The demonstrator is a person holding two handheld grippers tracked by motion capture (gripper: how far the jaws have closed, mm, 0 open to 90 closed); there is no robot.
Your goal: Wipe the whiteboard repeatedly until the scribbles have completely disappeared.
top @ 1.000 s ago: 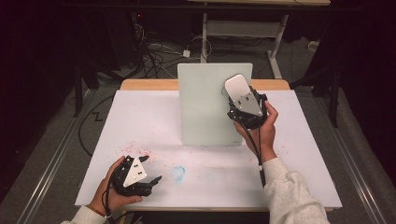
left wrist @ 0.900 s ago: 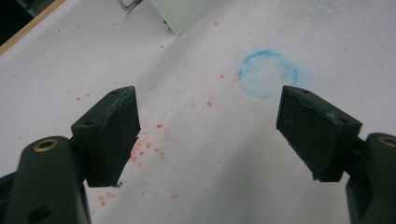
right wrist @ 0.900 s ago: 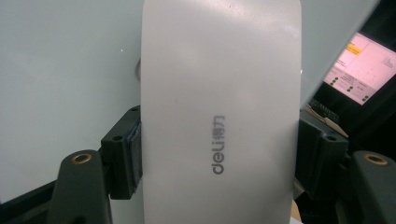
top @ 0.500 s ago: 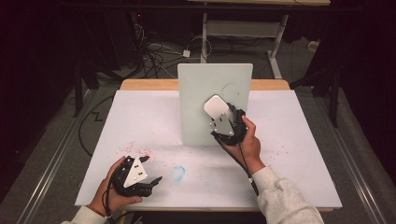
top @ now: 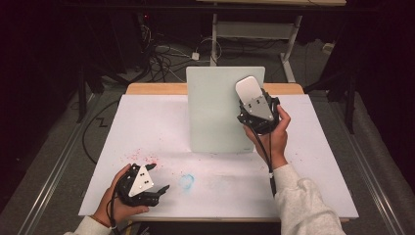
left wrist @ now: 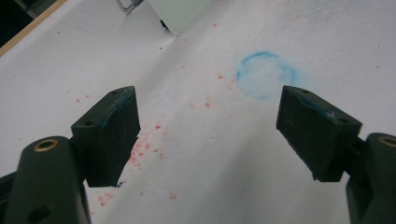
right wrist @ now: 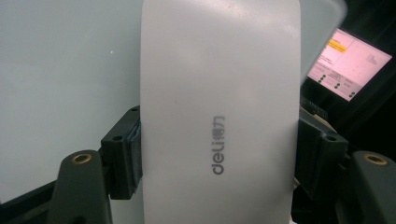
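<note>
The right tool [top: 250, 94] was clenched on a white whiteboard eraser [top: 247, 89] marked "deli", its two jaws pressing the eraser's long sides, as the right gripper view showed plainly [right wrist: 219, 154]. In the high view the eraser was lifted in front of the upper right part of a small pale whiteboard [top: 215, 112], which stood upright near the far edge of the surface [top: 147, 117]. Whether the eraser's working face touched the board could not be told from these views.

The step in hand looked like wiping the board. To do it well, the person would probably need to keep the eraser's flat face square to the panel, press lightly and evenly, and run overlapping strokes across it without pushing so hard that the freestanding board tips or slides backward. Holding the eraser near its middle, as here, should keep it from twisting in the grip.

The left tool [top: 157, 178] lay released, low over the near left part of the surface, its jaws spread wide with nothing between them. In the left gripper view a blue smudged ring [left wrist: 265, 74] and scattered red specks [left wrist: 149, 140] marked the white sheet ahead of it. It could steady the board's base if the wiping pressure proved too much.
</note>
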